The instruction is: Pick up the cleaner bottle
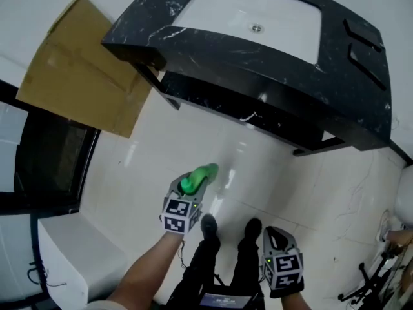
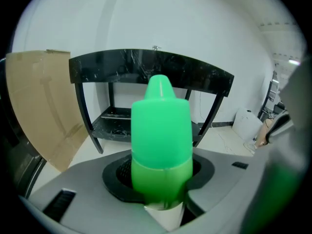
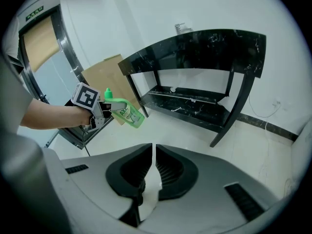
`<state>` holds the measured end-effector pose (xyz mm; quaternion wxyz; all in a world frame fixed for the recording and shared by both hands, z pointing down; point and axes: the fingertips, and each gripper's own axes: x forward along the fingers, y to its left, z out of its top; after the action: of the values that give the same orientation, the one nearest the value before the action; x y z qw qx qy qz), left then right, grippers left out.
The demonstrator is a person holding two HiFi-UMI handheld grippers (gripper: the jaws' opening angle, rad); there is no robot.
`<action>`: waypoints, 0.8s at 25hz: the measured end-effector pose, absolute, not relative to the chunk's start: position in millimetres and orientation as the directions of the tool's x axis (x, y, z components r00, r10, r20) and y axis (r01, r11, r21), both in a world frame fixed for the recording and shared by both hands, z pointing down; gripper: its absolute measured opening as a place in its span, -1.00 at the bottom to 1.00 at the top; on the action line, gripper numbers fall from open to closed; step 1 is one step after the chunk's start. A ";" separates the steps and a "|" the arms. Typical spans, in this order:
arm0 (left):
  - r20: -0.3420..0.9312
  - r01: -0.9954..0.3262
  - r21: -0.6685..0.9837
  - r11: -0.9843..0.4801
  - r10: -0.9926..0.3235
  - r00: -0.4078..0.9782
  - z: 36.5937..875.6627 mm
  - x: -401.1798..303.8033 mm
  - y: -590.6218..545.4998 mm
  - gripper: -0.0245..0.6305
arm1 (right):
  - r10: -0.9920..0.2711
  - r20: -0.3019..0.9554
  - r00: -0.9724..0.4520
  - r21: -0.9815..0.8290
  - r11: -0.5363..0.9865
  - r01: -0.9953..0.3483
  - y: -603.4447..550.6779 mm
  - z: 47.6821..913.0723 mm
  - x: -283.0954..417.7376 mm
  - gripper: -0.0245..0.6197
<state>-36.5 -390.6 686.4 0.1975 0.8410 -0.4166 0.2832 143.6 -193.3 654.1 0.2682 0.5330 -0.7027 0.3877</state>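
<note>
White floor (image 1: 277, 173); bottle (image 1: 200, 176) clear of vanity (image 1: 213, 51)

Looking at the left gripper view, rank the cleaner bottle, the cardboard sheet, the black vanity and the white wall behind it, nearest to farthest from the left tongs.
1. Cleaner bottle, clamped in the left tongs.
2. Cardboard sheet, leaning at left, and black vanity straight ahead: too close to call.
3. White wall, behind the vanity.

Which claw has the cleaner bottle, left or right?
The left claw, clamped on the green cleaner bottle, which is off the floor. The right claw is closed on nothing.
</note>
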 end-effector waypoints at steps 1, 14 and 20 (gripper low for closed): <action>0.633 -0.811 0.093 -0.578 -0.594 0.496 674.3 -36.1 -389.3 -0.40 | -0.547 0.788 -0.283 -0.254 0.131 -0.958 -193.0 646.1 145.1 -0.86; 0.547 -0.792 0.102 -0.602 -0.631 0.550 551.5 -46.4 -362.2 -0.40 | -0.620 0.748 -0.237 -0.205 0.124 -0.971 -186.0 562.6 151.5 -0.86; 0.524 -0.797 0.095 -0.596 -0.651 0.549 515.5 -57.3 -353.6 -0.40 | -0.658 0.719 -0.225 -0.186 0.129 -0.974 -186.2 534.0 150.5 -0.86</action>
<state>-57.3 -353.6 515.5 0.1634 0.8648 -0.4187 0.2238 150.5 -186.2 534.0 0.2420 0.5736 -0.7113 0.3263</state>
